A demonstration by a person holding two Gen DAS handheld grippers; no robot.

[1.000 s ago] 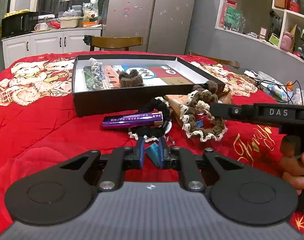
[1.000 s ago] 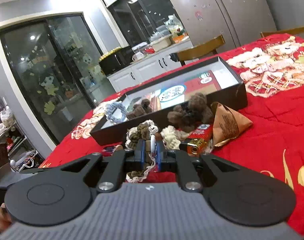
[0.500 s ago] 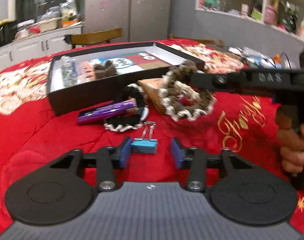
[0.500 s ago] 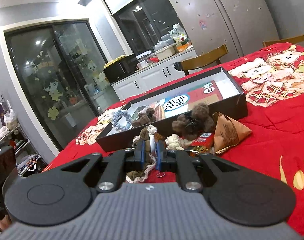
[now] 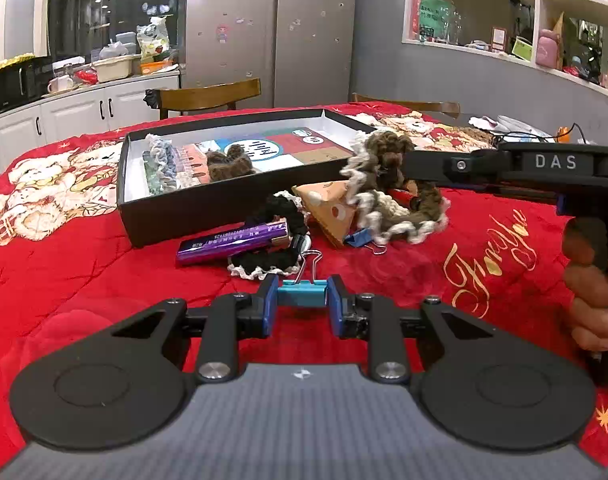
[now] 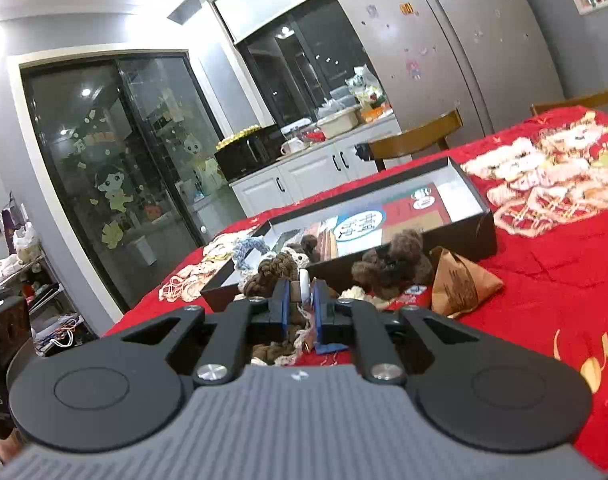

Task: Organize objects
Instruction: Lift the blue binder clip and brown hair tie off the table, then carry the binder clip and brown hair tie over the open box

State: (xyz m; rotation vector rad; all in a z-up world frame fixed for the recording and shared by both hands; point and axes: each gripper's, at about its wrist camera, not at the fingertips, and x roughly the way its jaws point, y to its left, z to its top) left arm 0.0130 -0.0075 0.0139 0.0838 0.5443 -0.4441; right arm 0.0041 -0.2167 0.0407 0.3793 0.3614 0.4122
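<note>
My left gripper (image 5: 302, 302) is closed on a teal binder clip (image 5: 302, 295), both pads touching its ends, low over the red cloth. My right gripper (image 6: 302, 312) is shut on a brown-and-cream crocheted scrunchie (image 5: 391, 192), held in the air in front of the black box (image 5: 192, 208); it also shows in the right wrist view (image 6: 276, 270). The box holds a blue-white scrunchie (image 5: 160, 160) and a brown scrunchie (image 5: 230, 164). On the cloth lie a purple tube (image 5: 232, 242), a black scrunchie (image 5: 280, 256), an orange pyramid packet (image 5: 327, 210) and a blue binder clip (image 5: 359, 238).
A brown fuzzy scrunchie (image 6: 395, 266), a red packet (image 6: 413, 294) and the orange packet (image 6: 459, 284) lie by the box's near wall. Wooden chairs (image 5: 208, 96) stand behind the table. Cables and clutter (image 5: 511, 126) lie at the far right.
My left gripper opened, then closed on the ends of the teal clip. My right gripper lifted the brown-and-cream scrunchie higher, toward the box.
</note>
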